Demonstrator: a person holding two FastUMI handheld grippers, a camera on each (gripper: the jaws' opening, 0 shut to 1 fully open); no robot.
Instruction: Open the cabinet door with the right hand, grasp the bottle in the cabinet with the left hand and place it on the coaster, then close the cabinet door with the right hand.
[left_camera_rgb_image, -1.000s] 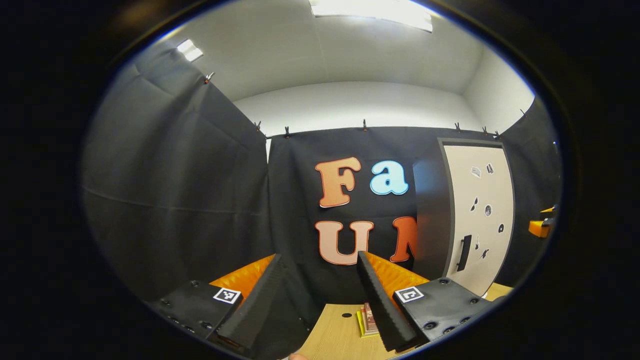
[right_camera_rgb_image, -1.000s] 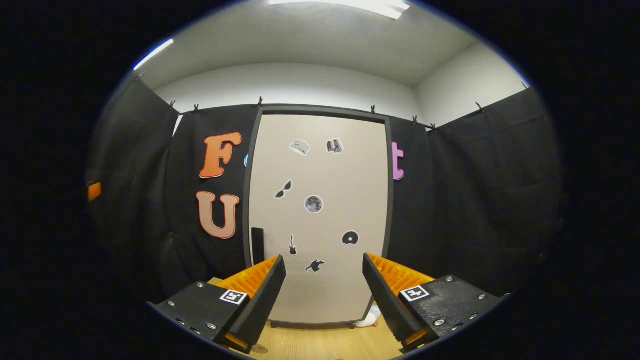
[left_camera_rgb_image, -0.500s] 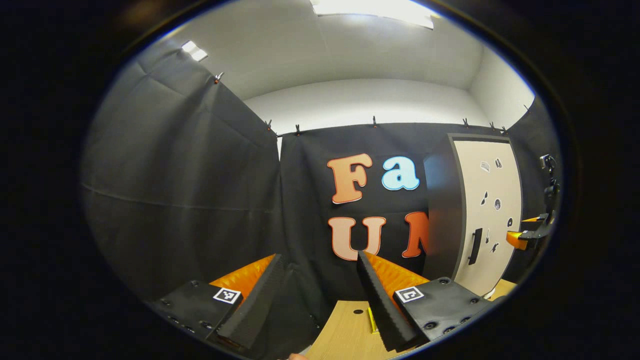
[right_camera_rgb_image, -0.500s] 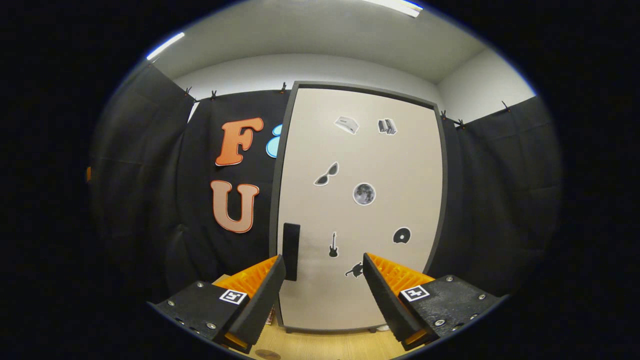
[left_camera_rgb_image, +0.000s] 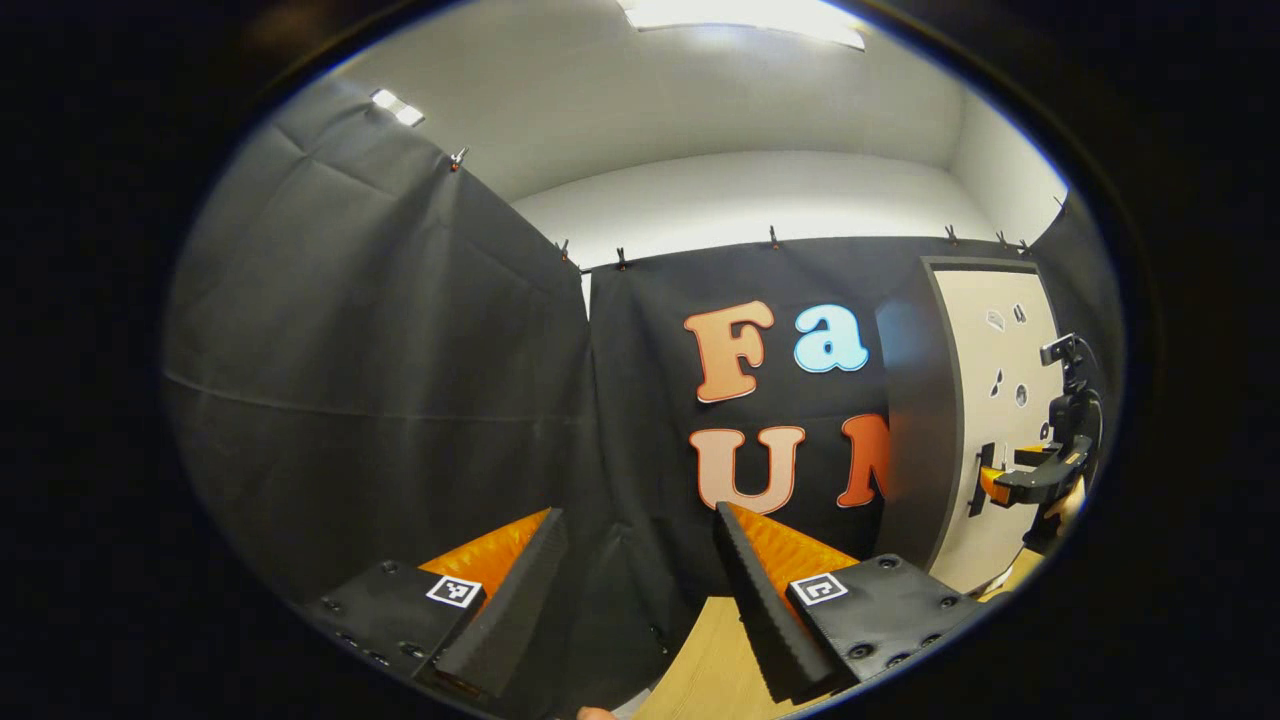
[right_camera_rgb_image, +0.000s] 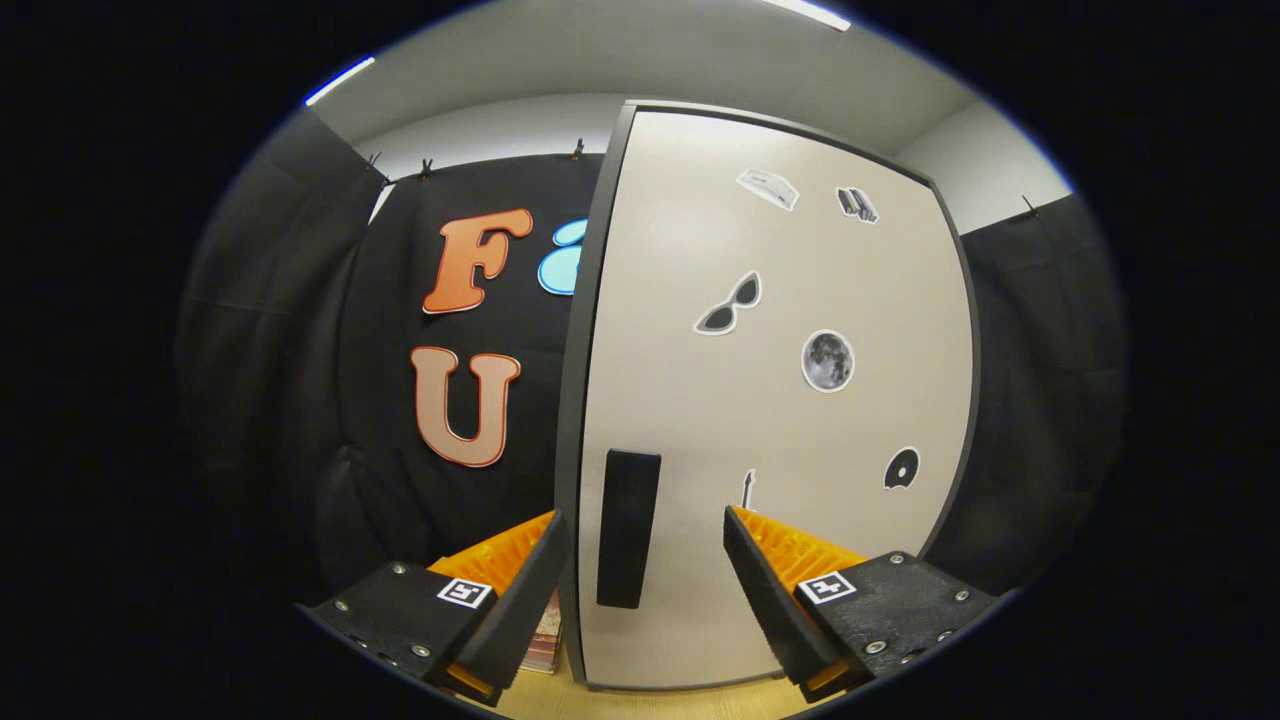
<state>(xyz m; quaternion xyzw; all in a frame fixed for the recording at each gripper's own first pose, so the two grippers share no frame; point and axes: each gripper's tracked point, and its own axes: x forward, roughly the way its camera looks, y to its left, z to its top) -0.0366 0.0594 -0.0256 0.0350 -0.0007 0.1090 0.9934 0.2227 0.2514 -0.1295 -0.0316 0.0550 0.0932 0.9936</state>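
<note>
Facing you, the cabinet door (right_camera_rgb_image: 770, 400) is shut, so the bottle inside is hidden. Its dark handle (right_camera_rgb_image: 628, 527) sits between your right gripper (right_camera_rgb_image: 645, 560) fingers, spread wide and apparently not yet touching. Your left gripper (left_camera_rgb_image: 640, 570), fingers apart and empty, waits over the bench (left_camera_rgb_image: 700, 670) at left.

Right view near cabinet door (right_camera_rgb_image: 770, 400), left view farther

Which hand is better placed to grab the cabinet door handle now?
Right. Its open tool already frames the door handle; the left tool faces the booth wall, off to the side of the cabinet door.
</note>
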